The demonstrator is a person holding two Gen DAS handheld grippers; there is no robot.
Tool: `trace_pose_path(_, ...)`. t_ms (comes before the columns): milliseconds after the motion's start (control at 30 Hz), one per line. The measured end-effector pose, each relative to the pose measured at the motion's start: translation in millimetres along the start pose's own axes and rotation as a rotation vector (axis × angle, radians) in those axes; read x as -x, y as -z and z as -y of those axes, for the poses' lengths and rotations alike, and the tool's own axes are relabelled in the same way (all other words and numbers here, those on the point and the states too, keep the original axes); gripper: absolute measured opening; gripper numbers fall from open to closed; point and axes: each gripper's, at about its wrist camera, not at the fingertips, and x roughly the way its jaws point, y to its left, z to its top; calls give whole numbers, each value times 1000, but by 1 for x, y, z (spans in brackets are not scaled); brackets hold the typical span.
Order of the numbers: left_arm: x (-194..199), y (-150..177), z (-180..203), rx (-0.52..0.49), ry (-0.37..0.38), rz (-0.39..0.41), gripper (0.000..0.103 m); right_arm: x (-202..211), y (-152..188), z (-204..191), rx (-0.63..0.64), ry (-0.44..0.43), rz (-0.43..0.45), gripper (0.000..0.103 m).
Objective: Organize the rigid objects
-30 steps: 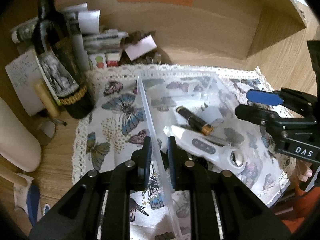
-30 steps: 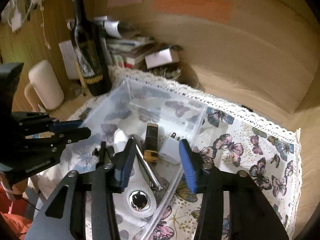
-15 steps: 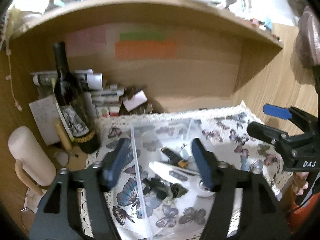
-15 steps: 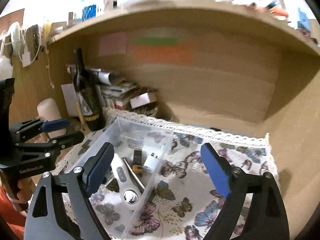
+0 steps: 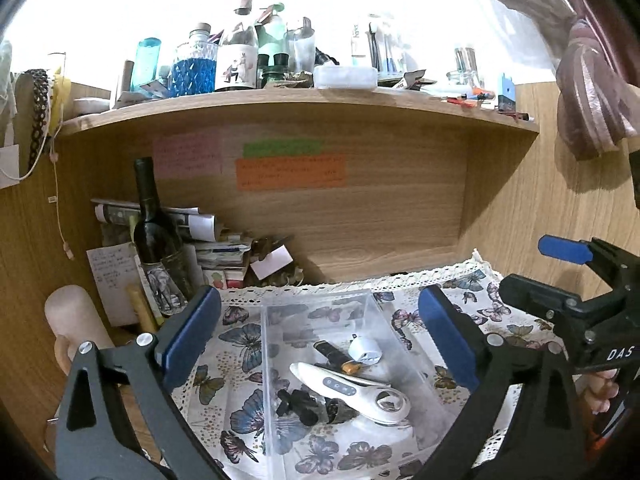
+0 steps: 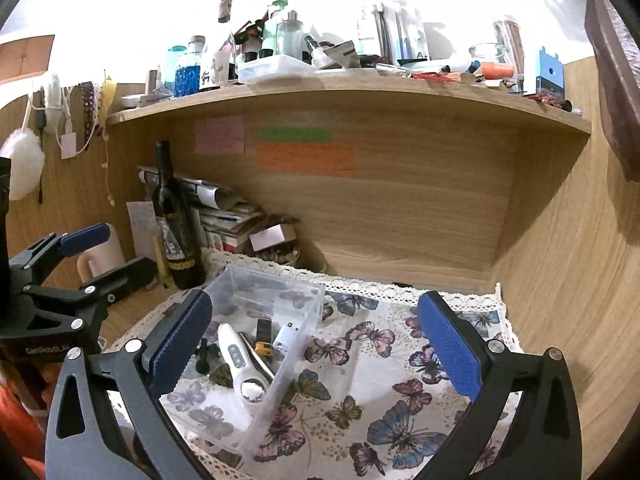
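Plainly saw the left gripper (image 5: 316,304) poised above the butterfly cloth (image 5: 236,344), its blue-padded jaws opening and spread wide, with nothing pinched between them. Found the right gripper (image 6: 316,306) in the same way: jaws opening, far apart, with nothing gripped, and only cloth and a corner of the box in view through the gap. Noted each gripper at the edge of the other's view, off to the side and clear of the box.

Located the clear plastic box (image 5: 320,304) standing upright on the cloth inside a wooden shelf niche (image 5: 360,220), touching neither gripper. Counted the rigid objects lying together in the box: a white handheld device (image 5: 348,388) with a round metal head, laid slantwise; a black cylinder with a gold end (image 5: 334,356) just behind it; a white charger plug (image 5: 364,350) beside that cylinder; and some small black pieces (image 5: 298,400) near the device's handle, too small to tell apart.

Marked a dark wine bottle (image 5: 154,240) upright beyond the cloth's left corner, with stacked papers (image 5: 224,252) behind it. Spotted an orange note (image 5: 290,172) stuck on the back panel.
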Motion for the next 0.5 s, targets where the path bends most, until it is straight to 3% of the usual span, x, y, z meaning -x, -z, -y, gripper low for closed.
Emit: trace_pose_path(500,3,2,1,13,6,2,101,4,6,1,-21,5,-4,103)
